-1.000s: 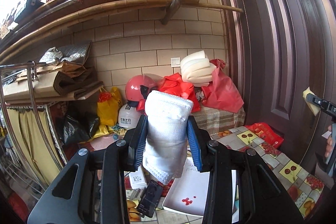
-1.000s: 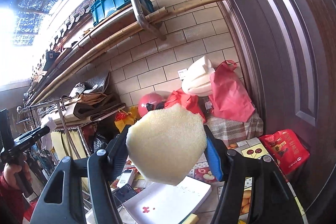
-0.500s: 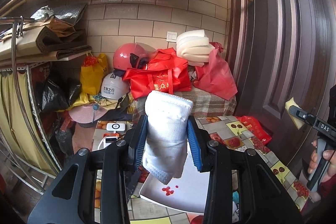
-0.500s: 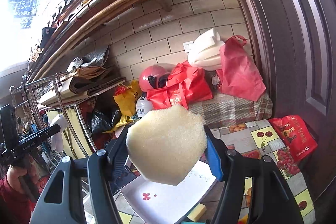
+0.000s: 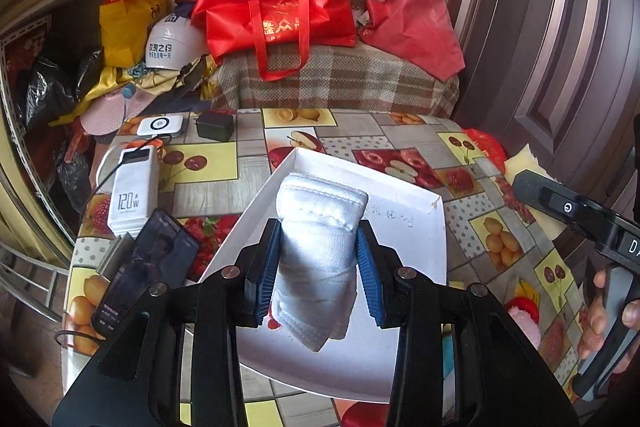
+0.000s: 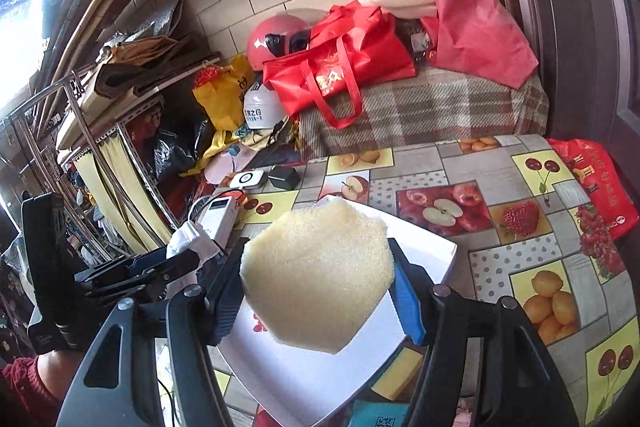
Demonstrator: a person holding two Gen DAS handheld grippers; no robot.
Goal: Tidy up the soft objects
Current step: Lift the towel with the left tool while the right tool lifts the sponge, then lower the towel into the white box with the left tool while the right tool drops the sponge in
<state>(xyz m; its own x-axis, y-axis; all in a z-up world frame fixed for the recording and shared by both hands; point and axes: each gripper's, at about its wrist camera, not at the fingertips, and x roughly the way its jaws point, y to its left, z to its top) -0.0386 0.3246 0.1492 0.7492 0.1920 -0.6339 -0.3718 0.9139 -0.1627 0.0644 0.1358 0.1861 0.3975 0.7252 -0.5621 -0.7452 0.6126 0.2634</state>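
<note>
Currently a white cloth (image 5: 320, 247) is pinched by the left gripper (image 5: 318, 267) – a yellow sponge (image 6: 316, 275) is clamped by the right gripper (image 6: 320, 291) – both held over the white tray (image 5: 404, 211).

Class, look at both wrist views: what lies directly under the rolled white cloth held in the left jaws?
Under the rolled white cloth is the white tray, bare apart from small red marks. The cloth and the jaws hide part of the tray's floor.
</note>
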